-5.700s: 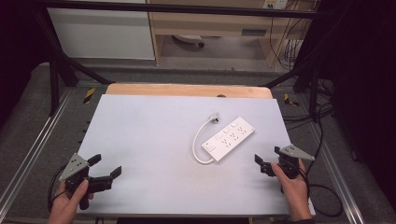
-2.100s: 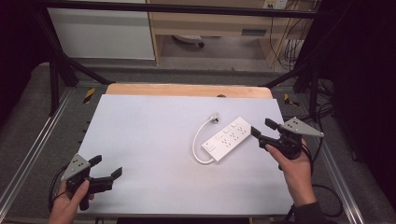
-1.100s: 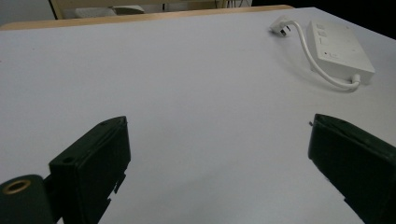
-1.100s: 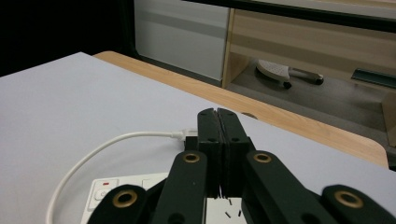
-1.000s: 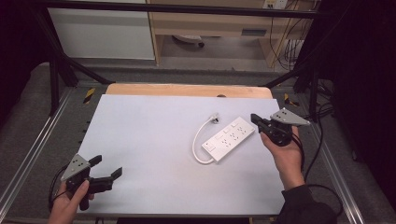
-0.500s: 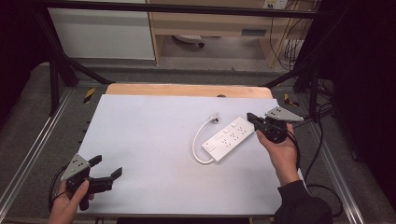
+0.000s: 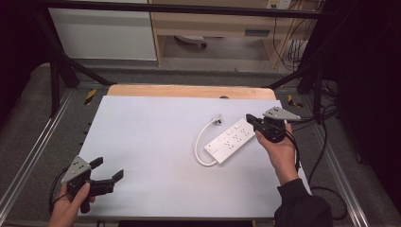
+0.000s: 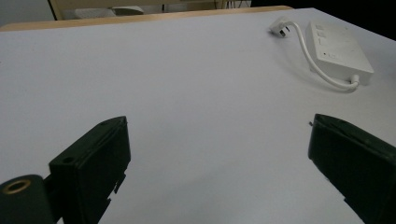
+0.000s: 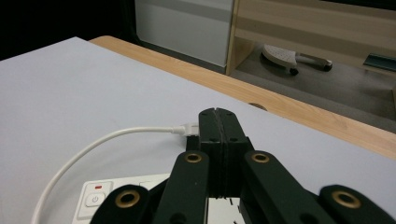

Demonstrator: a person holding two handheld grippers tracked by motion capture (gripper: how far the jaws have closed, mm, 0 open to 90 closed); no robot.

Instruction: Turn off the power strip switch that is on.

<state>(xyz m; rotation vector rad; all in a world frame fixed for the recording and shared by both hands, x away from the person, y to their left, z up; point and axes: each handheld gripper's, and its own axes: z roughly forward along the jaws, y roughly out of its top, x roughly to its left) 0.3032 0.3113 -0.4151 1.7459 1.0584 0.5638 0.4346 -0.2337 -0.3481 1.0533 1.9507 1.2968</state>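
A white power strip (image 7: 231,141) lies at an angle on the white table (image 7: 156,142), right of the middle. Its white cable (image 7: 200,142) loops round to a plug (image 7: 217,119) lying loose on the table. My right gripper (image 7: 249,118) is over the strip's far end with both jaws pressed together and nothing between them. In the right gripper view the shut jaws (image 9: 218,114) point toward the plug (image 9: 189,128), with the strip's red-marked switch (image 9: 95,197) below them. My left gripper (image 7: 108,168) rests open at the near left corner, far from the strip (image 8: 338,51).
A wooden strip (image 7: 189,91) borders the table's far edge. Metal frame rails (image 7: 42,142) run along both sides, and dark cables (image 7: 321,142) hang off the right side. A cabinet (image 7: 104,33) and shelving stand behind the table.
My right gripper has moved a little up and to the left, over the strip's far end, jaws still shut. The left gripper has stayed where it was.
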